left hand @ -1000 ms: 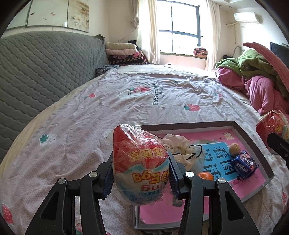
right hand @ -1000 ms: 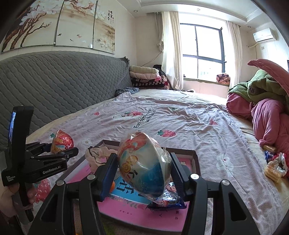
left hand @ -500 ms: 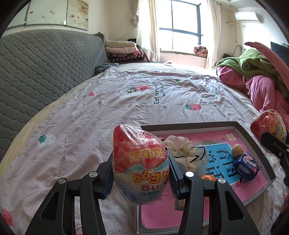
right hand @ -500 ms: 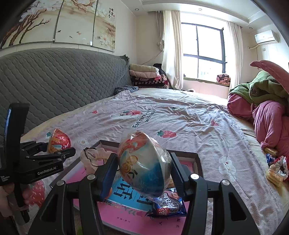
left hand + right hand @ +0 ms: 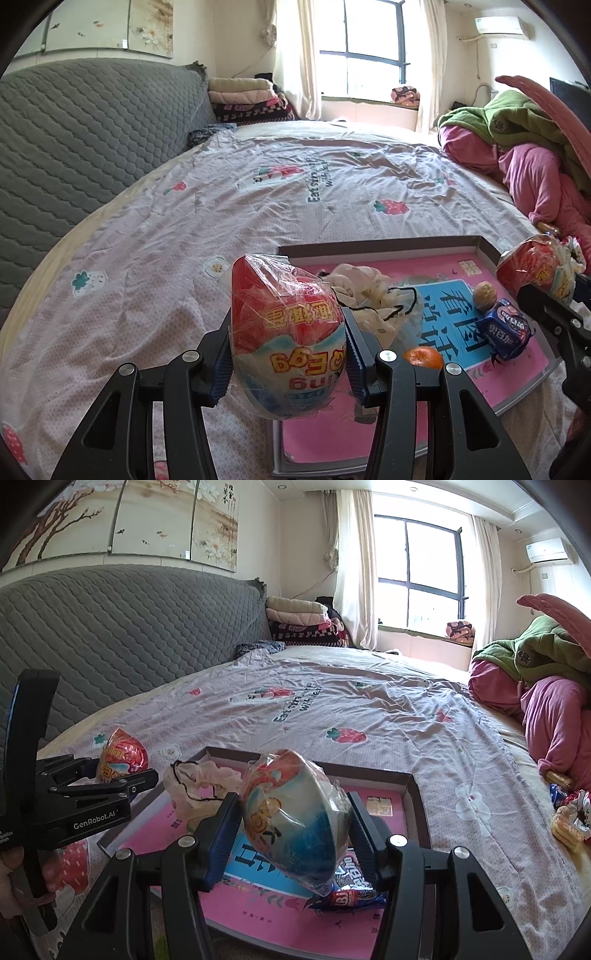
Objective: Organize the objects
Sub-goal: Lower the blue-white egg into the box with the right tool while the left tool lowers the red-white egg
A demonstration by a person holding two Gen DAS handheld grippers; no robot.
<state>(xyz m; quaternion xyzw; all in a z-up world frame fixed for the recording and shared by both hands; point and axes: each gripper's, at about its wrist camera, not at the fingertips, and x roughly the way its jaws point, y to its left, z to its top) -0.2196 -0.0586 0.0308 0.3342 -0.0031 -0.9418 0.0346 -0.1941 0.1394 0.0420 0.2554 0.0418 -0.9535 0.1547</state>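
- Left wrist view: left gripper (image 5: 288, 354) clamps a red wrapped egg (image 5: 286, 332) above the tray (image 5: 380, 249) edge; slick film could slip.
- Right gripper (image 5: 293, 834) squeezes the blue wrapped egg (image 5: 295, 819) over the tray's clutter, so it could roll off.

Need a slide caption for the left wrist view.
Left hand-held gripper clamps a wrapped toy egg above the bed beside the pink tray.

Tray (image 5: 376, 248) near corner hidden behind jaws, snack packet (image 5: 351, 895) half covered by wrapped egg (image 5: 295, 823)
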